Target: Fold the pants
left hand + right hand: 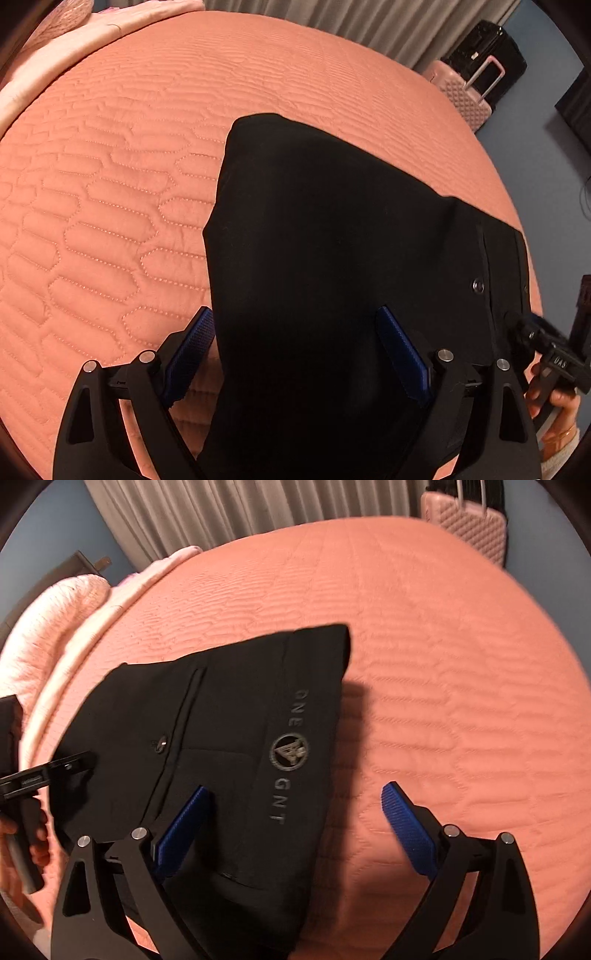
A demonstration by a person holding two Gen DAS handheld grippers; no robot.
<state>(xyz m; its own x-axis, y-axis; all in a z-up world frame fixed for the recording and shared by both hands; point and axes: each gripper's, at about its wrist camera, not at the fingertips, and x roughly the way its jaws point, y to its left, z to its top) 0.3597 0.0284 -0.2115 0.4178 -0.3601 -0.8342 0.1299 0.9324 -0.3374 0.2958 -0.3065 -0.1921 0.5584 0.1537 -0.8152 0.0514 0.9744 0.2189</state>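
Black folded pants of smooth woven fabric (332, 258) fill the near field of the left wrist view, lying flat on the salmon quilted bedspread (110, 184). The left gripper (295, 354) stands spread wide, not pinching: its left blue ribbed pad sits over bare quilt just past the fabric's left edge, its right pad over the cloth, so that edge runs up between the jaws. Long axis runs from the near bottom of this view away toward the far rounded corner; the waistband with its metal button (478, 285) lies to the right. In the right wrist view the waistband end of the pants (221, 738), printed with grey lettering and a round logo, sits left of centre; the right gripper (295, 827) is equally spread and empty, left pad over cloth, right pad over bare quilt, straddling the waistband edge. Each hand is nearest its own side edge, so the next grab likely takes both edges at once. Beyond: pale pink blanket (55, 627), grey curtains (240, 513), pink quilted suitcase (465, 528).
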